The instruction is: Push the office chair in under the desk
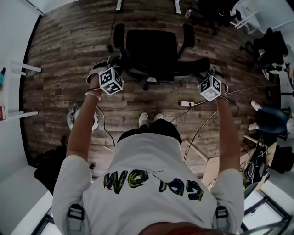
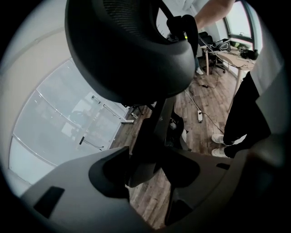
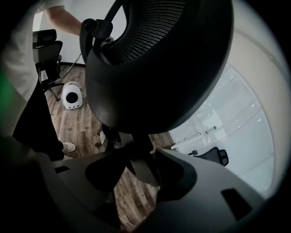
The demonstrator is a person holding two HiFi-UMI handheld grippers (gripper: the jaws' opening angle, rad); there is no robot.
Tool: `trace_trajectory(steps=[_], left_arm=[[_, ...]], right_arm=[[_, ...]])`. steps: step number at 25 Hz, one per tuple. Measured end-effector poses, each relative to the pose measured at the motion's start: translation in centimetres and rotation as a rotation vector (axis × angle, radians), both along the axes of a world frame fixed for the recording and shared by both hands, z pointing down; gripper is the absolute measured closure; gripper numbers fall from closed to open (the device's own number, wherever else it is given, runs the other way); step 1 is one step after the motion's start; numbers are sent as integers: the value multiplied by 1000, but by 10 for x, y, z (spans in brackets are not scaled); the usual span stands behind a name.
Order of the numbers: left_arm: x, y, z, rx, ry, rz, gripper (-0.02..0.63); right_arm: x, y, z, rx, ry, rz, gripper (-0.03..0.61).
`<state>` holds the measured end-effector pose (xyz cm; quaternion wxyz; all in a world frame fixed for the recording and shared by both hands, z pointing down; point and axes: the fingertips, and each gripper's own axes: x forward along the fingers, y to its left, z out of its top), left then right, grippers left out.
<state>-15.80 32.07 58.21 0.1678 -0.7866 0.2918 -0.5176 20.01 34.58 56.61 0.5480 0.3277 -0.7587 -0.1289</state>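
Observation:
The black office chair (image 1: 151,46) stands on the wood floor in front of me, seat away from me and backrest (image 1: 183,68) toward me. My left gripper (image 1: 118,68) is at the backrest's left end and my right gripper (image 1: 206,78) at its right end. In the left gripper view the mesh back (image 2: 132,50) looms above, and a strut of the chair frame (image 2: 148,159) sits between the jaws of the left gripper (image 2: 150,170), which close on it. The right gripper (image 3: 136,170) likewise grips a frame strut (image 3: 141,168) under the mesh back (image 3: 159,63). White legs (image 1: 177,5), perhaps the desk's, show beyond the chair.
A power strip (image 1: 186,103) and cables lie on the floor by my feet (image 1: 150,118). A white round device (image 1: 73,117) sits at the left, a white shelf (image 1: 18,87) beyond it. Another person's legs (image 1: 264,112), black chairs (image 1: 271,46) and a wooden table (image 1: 213,172) crowd the right.

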Motion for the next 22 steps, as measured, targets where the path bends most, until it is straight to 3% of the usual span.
trace_trajectory(steps=[5, 22], left_arm=[[-3, -17, -1, -21, 2, 3, 393], [-26, -103, 2, 27, -54, -34, 379]], right_arm=[[-5, -20, -3, -6, 5, 10, 371], [-30, -86, -1, 19, -15, 11, 374]])
